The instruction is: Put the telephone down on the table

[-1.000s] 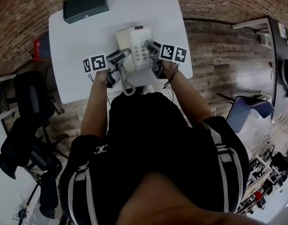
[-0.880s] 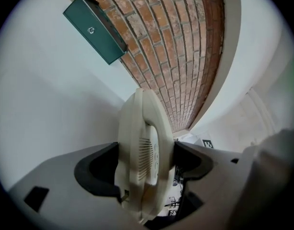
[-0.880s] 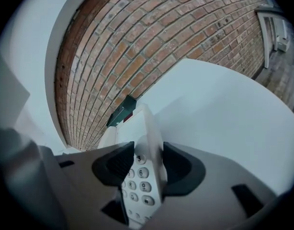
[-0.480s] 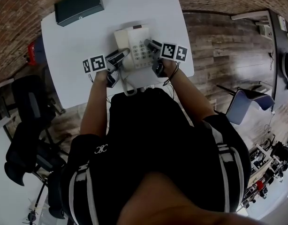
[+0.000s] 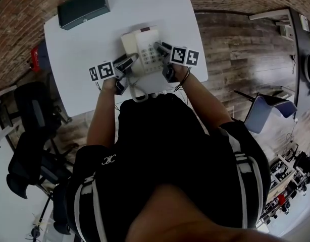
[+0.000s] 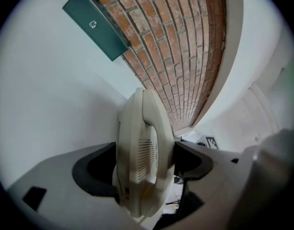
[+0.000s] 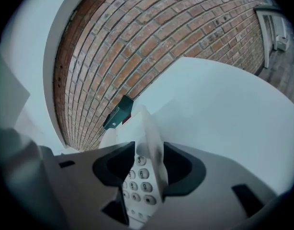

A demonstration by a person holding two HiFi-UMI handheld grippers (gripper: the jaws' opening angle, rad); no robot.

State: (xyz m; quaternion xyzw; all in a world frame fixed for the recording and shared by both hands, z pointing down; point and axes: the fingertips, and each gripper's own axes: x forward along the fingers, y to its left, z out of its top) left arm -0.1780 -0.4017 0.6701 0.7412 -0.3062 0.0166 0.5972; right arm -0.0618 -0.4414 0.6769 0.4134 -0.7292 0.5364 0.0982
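The cream push-button telephone [image 5: 143, 48] sits over the near middle of the white rectangular table [image 5: 89, 44], held from both sides, its grey keypad facing up. Whether its base already touches the tabletop cannot be told. The left gripper [image 5: 128, 62] is clamped across the phone's left side, with both dark pads pressed against the body and the handset lying on it. The right gripper [image 5: 159, 47] has the phone's right edge between its jaws beside the number keys; these jaws have just been closing and now bear on that edge. The cream coiled cord [image 5: 137, 91] hangs off the phone's near end, past the table edge, towards the person. A dark green flat box [image 5: 83, 7] lies at the far left corner of the table, well apart from the phone, close to the red brick wall [image 7: 152, 37]
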